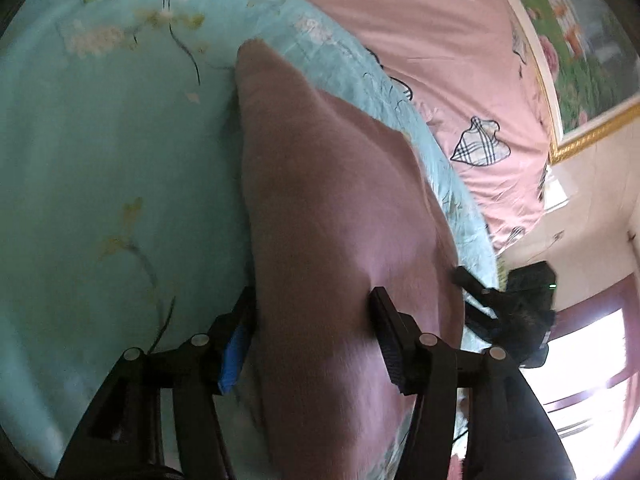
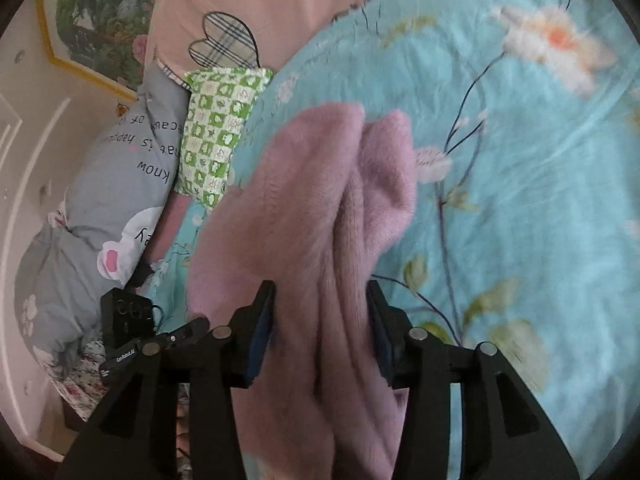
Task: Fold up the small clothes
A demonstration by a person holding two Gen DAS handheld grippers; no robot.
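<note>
Gripping pink fleece garment (image 1: 340,208) – left gripper (image 1: 316,320); right gripper (image 2: 320,312) clamps bunched folds

Beneath me: bed under turquoise floral quilt (image 2: 540,200). Pink sheet (image 1: 440,40) with plaid patches beyond it. Green-checked pillow (image 2: 218,128) against grey lettered pillow (image 2: 116,184). Gold-framed floral painting (image 1: 576,60) on cream wall (image 1: 592,232). Bright window (image 1: 592,376) low at my left view's right edge, daylight glaring.
</note>
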